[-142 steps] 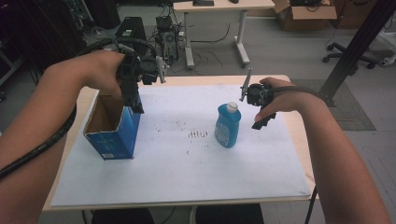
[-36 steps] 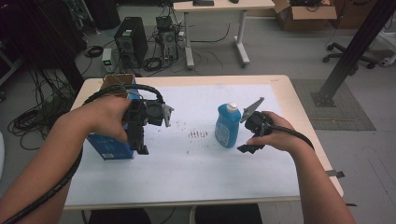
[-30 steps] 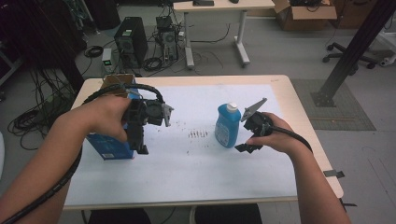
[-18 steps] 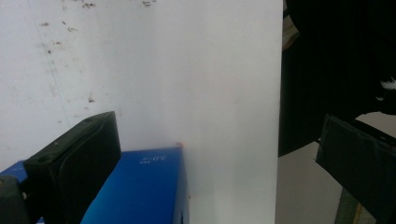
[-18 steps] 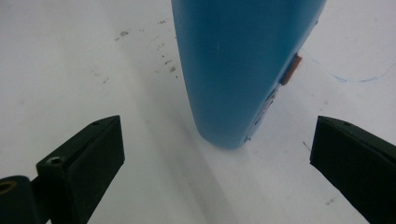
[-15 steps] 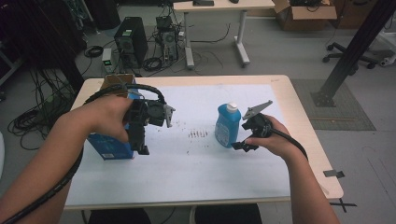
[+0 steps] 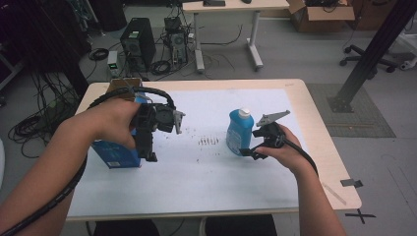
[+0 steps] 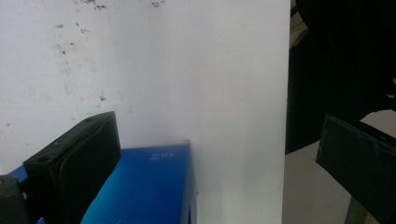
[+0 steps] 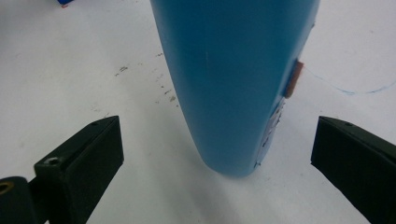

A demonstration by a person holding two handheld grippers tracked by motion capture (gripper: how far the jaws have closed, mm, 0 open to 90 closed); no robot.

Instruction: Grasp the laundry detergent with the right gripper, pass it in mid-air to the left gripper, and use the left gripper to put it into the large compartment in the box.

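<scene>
My right gripper [image 7: 248, 150] sits low at the table [image 7: 314, 123], just beside the foot of the blue bottle [image 7: 240, 132], and its jaws stand wide apart. In the right gripper view the bottle [image 9: 233, 84] rises straight ahead of me, centred in the gap, with the left pad [image 9: 81, 163] and the right pad [image 9: 355, 154] each clear of its sides. Nothing touches it yet. The bottle stands upright on the white sheet [image 7: 196, 172], white cap [image 7: 244, 112] on top, so its long axis runs up and away from my jaws, square to the line on which they would close. I judge that the coming move is a short push forward and then a squeeze across the bottle's lower body; that body looks smooth and curved, so a grip too near the base could slip.

My left gripper [image 7: 147, 152] hangs over the near corner of the blue box [image 7: 115, 155], jaws also spread wide and holding nothing. In the left gripper view the box [image 8: 149, 186] lies below and between them, nearer the left jaw. The bottle is well off to that tool's far side, so my right hand [image 7: 282, 150] is plainly the nearer one for it.
</scene>
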